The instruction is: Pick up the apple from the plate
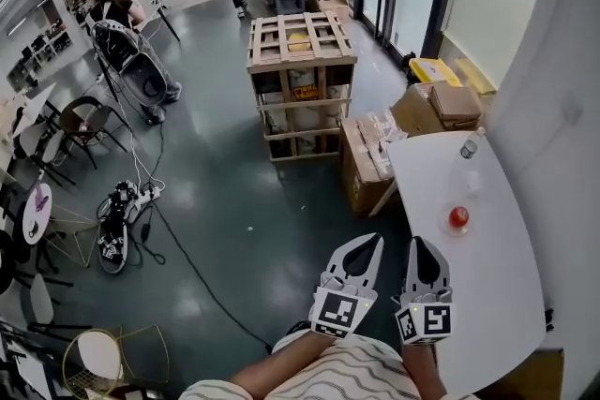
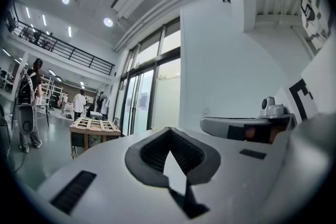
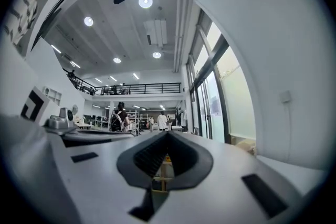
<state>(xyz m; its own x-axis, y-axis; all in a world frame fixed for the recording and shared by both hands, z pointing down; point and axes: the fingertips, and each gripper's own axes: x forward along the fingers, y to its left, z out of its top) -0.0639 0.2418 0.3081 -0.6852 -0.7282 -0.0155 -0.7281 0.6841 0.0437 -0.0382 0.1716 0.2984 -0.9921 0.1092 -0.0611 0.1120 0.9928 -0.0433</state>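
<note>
Seemingly the approach step — left gripper and right gripper hover at lower centre, jaws closed and empty. Next, one should probably open and reach up-right to the apple on the bench.

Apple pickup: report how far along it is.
Done: nothing yet. The apple sits untouched on the white table, beyond a bottle-free stretch of tabletop. In hand: the left gripper and right gripper are both shut and empty, pointing toward the table, well short of the apple. Left: reach the apple, open a gripper, close on it and lift.
</note>
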